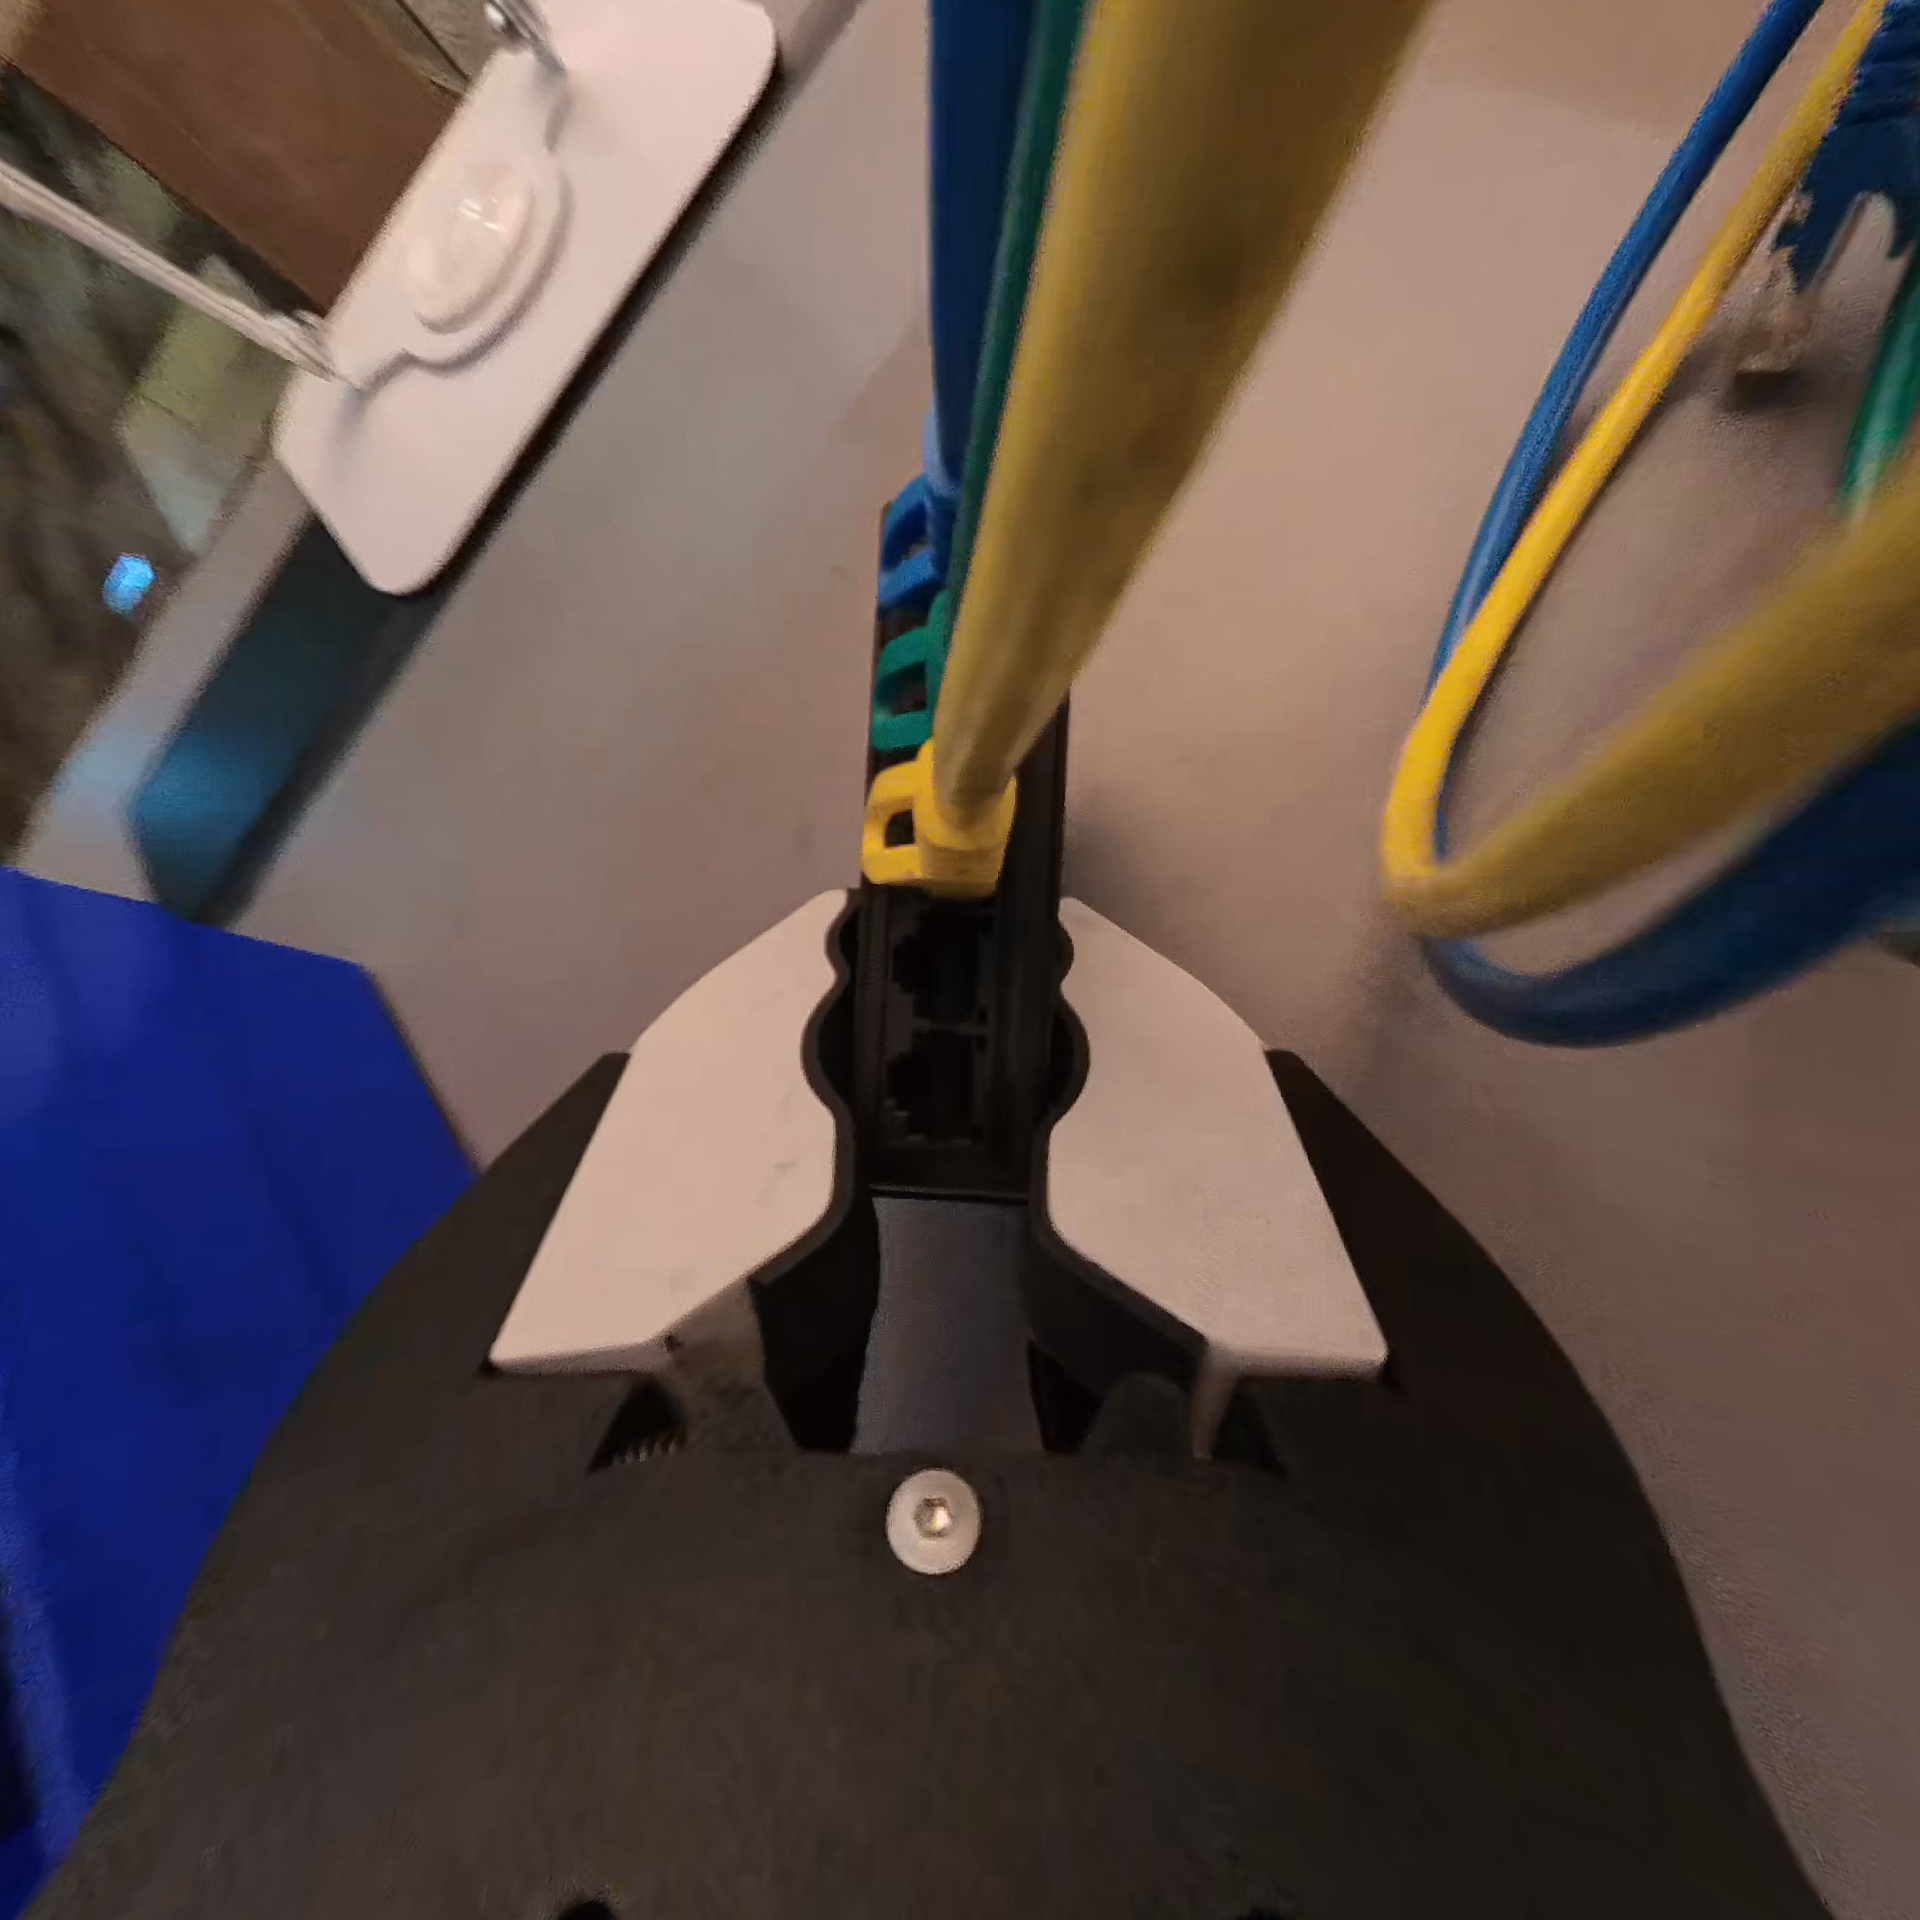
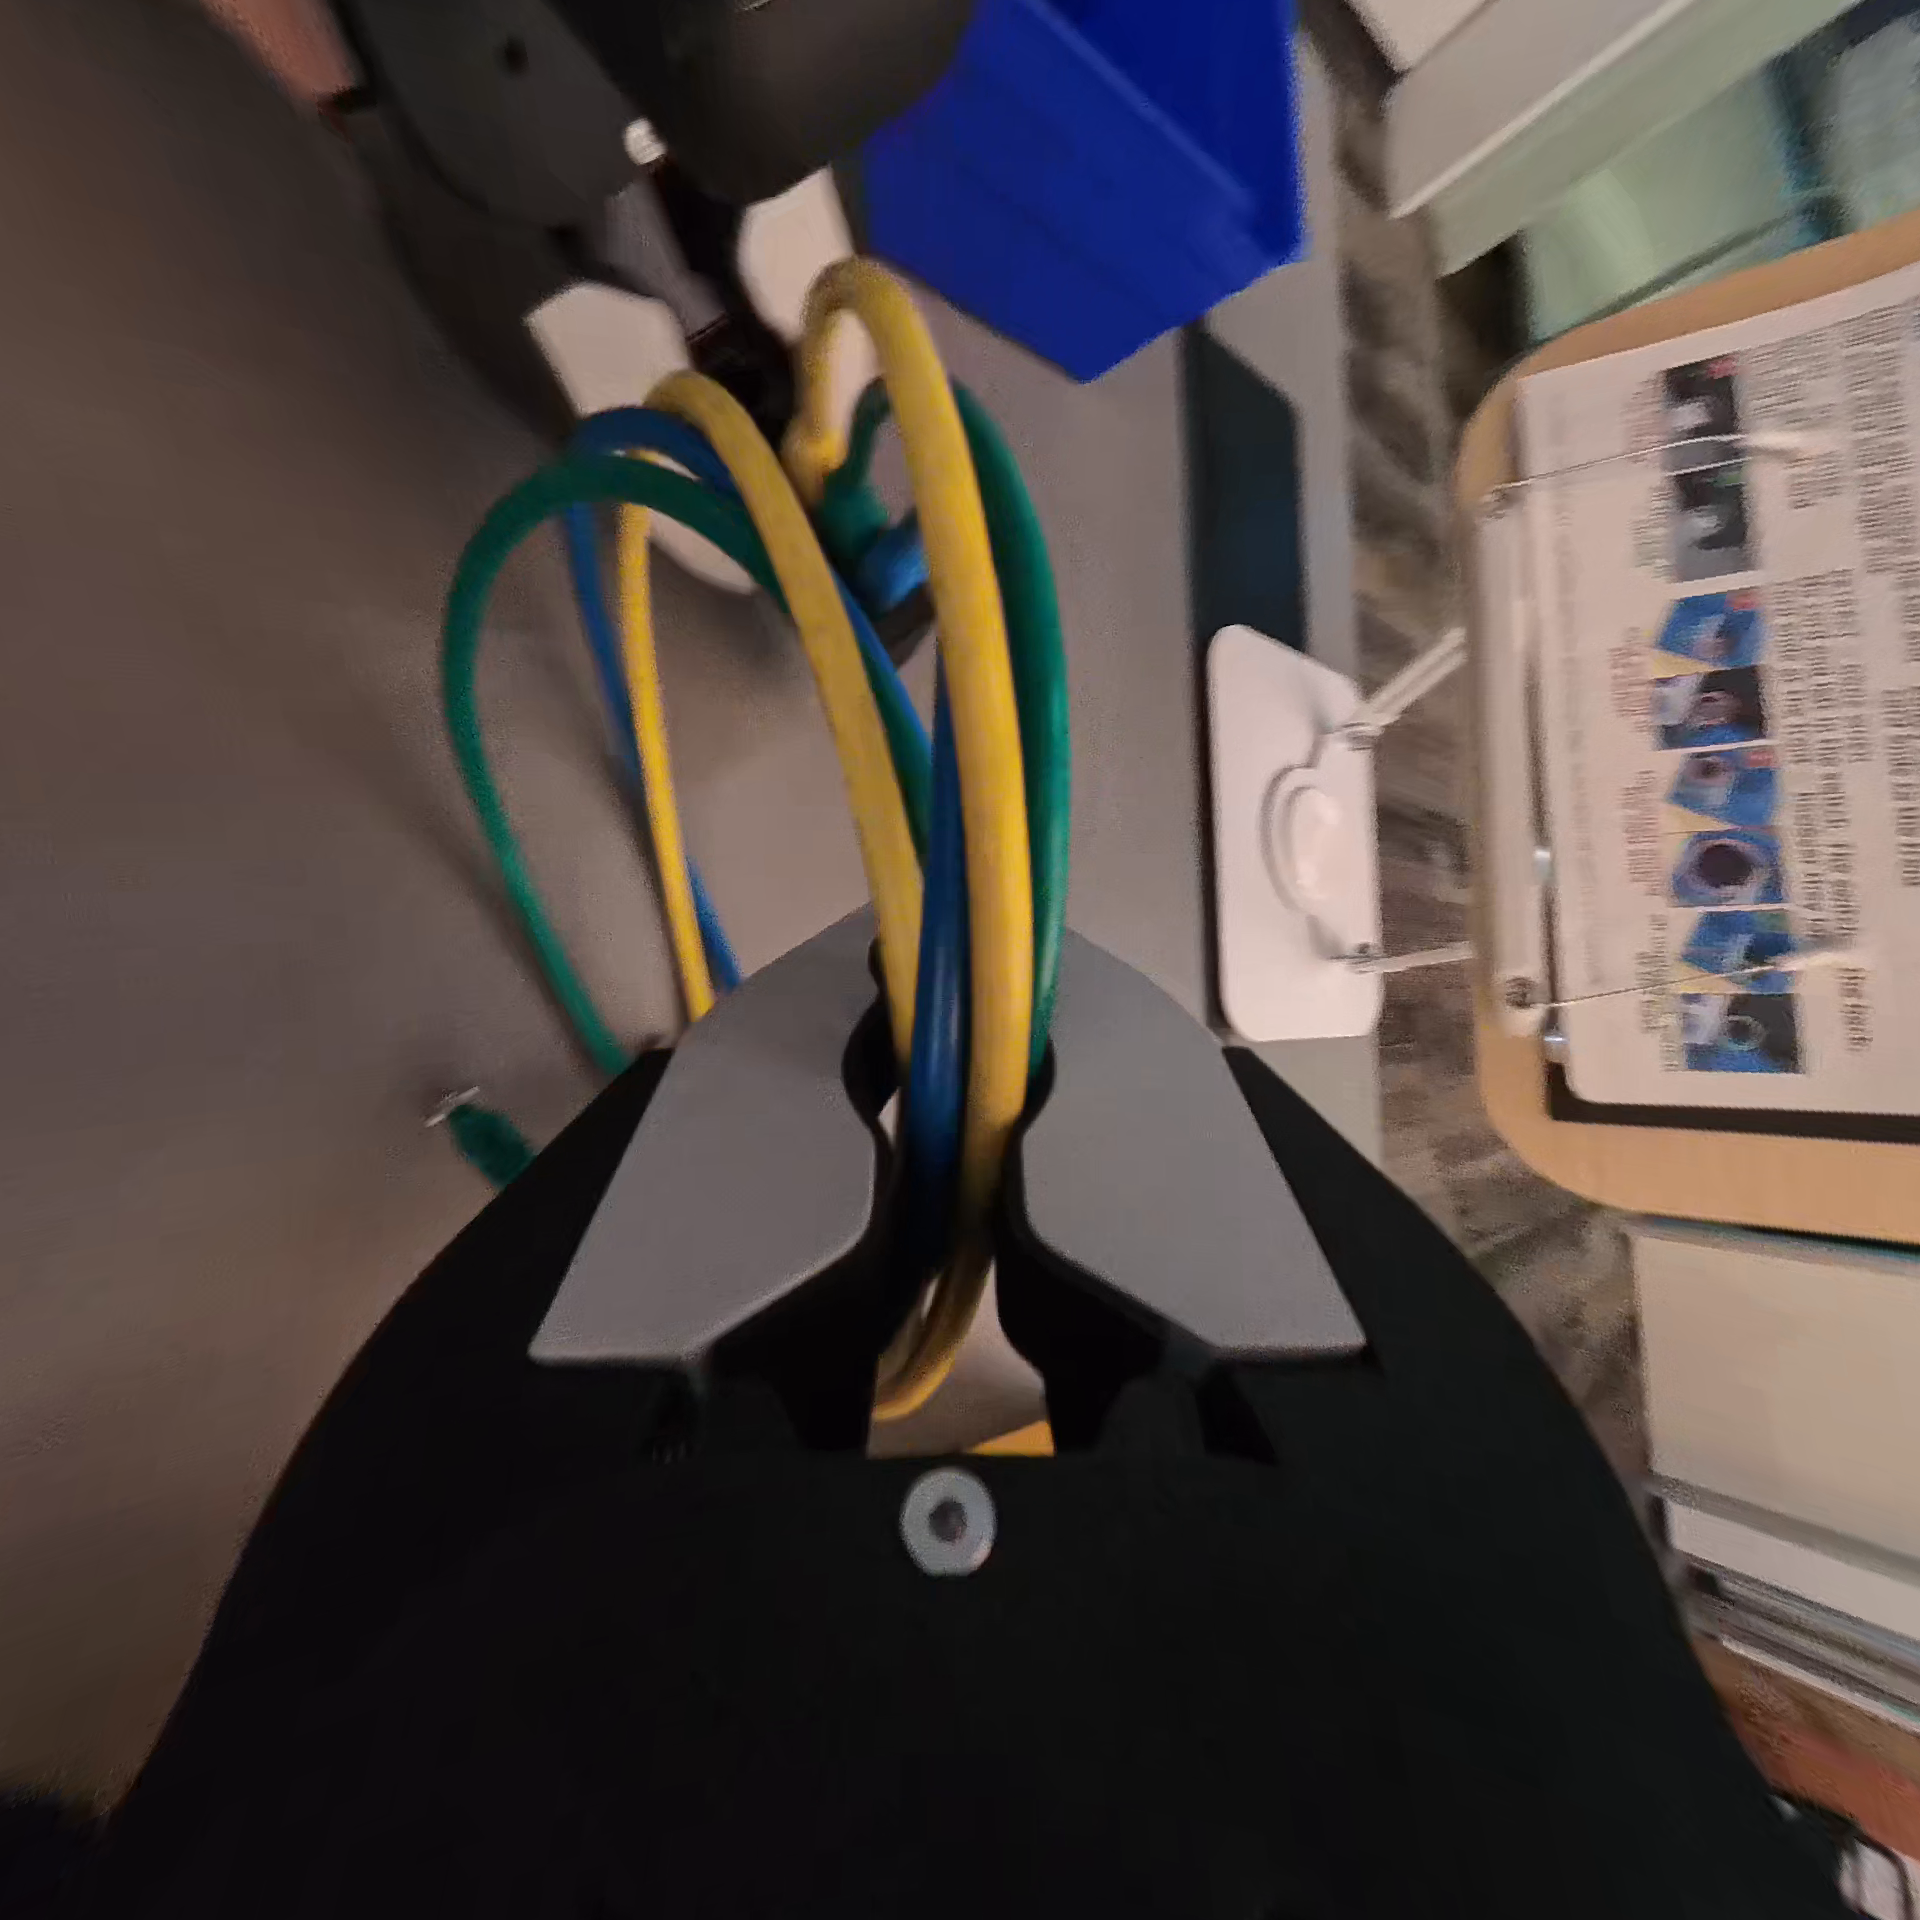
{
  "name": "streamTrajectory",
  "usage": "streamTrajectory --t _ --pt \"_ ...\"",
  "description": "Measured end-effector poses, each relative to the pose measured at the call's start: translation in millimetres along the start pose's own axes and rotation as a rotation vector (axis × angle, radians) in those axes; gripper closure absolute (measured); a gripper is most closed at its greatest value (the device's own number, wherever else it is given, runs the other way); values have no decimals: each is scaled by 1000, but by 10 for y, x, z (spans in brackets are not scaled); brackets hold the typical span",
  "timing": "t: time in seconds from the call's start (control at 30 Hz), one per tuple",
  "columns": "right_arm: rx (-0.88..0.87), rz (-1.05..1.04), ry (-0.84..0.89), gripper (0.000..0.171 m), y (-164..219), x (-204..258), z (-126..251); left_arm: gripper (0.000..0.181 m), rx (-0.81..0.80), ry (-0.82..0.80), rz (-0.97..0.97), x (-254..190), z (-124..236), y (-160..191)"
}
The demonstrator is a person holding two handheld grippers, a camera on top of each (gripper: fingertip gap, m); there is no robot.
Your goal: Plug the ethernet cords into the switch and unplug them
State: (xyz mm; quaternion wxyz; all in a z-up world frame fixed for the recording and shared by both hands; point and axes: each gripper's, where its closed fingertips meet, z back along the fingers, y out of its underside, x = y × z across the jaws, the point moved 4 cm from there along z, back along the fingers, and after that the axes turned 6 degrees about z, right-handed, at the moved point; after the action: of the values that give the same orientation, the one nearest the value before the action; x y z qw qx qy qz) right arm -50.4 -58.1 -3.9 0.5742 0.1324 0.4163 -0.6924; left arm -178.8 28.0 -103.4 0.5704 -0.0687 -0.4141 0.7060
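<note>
My left gripper (image 1: pixel 951 935) is shut on the black switch (image 1: pixel 951 1049), with its row of ports facing the camera. Two ports between the fingers are empty. Beyond them a yellow plug (image 1: pixel 930 826), green plugs (image 1: pixel 906 675) and blue plugs (image 1: pixel 906 551) sit in ports, and their cords rise toward the camera. My right gripper (image 2: pixel 961 966) is shut around a bundle of cords: a yellow cord (image 2: pixel 987 831), a blue cord (image 2: pixel 943 987) and a green cord (image 2: pixel 1049 779). The cords loop away to the switch, held by the other gripper (image 2: pixel 665 343) farther off. A loose green plug (image 2: pixel 483 1132) lies on the table.
A grey table (image 1: pixel 623 727) lies below. A blue bin (image 2: pixel 1081 177) stands near the switch and shows at the left edge in the left wrist view (image 1: pixel 187 1143). A white adhesive hook plate (image 2: pixel 1288 831) and a clipboard with a printed sheet (image 2: pixel 1704 727) lie to the right. The left gripper's tips are roughly 15 centimeters from the right gripper's.
</note>
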Motion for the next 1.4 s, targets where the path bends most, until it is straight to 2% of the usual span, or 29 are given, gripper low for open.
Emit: streamTrajectory --t 0.03,0.13,0.27,0.47,0.57,0.63,0.7,0.77,0.8,0.87,0.97,1.13,1.23,1.33,1.4 --pt "4 -10 -48 154 7 49 70 152 -9 -43 -35 43 64 -51" --pt "13 -60 -229 146 28 257 245 152 -60 -173 -146 201 267 -234" --pt "14 -70 -358 140 46 441 378 152 -153 -324 -341 398 469 -489" --pt "-223 -122 -496 130 -77 511 757 152 -344 -444 -569 588 749 -827" --pt "-400 -132 -421 128 -141 370 945 152 -344 -460 -620 658 766 -891" --pt "-486 -189 -263 128 -216 116 966 152 -338 -477 -649 681 762 -948" --pt "-489 -348 -60 128 -270 -251 885 152 -319 -475 -689 658 743 -1005" --pt "-410 -485 123 126 -257 -539 750 151 -311 -487 -713 619 742 -1066" --pt "-390 -459 177 125 -282 -571 682 152 -318 -473 -719 578 744 -1086" --pt "-402 -257 262 116 -403 -485 543 152 -320 -438 -716 500 748 -1096" --pt "-291 12 355 116 -494 -330 290 152 -320 -415 -726 423 777 -1081" --pt "-220 177 499 115 -646 -275 77 152 -323 -356 -754 222 844 -1083" --pt "-154 311 512 144 -633 -189 -9 151 -334 -316 -767 76 877 -1093" --pt "-161 376 546 142 -614 -180 9 148 -371 -234 -708 35 918 -1092" --pt "-178 394 590 145 -615 -202 61 140 -410 -121 -608 53 1014 -1105"
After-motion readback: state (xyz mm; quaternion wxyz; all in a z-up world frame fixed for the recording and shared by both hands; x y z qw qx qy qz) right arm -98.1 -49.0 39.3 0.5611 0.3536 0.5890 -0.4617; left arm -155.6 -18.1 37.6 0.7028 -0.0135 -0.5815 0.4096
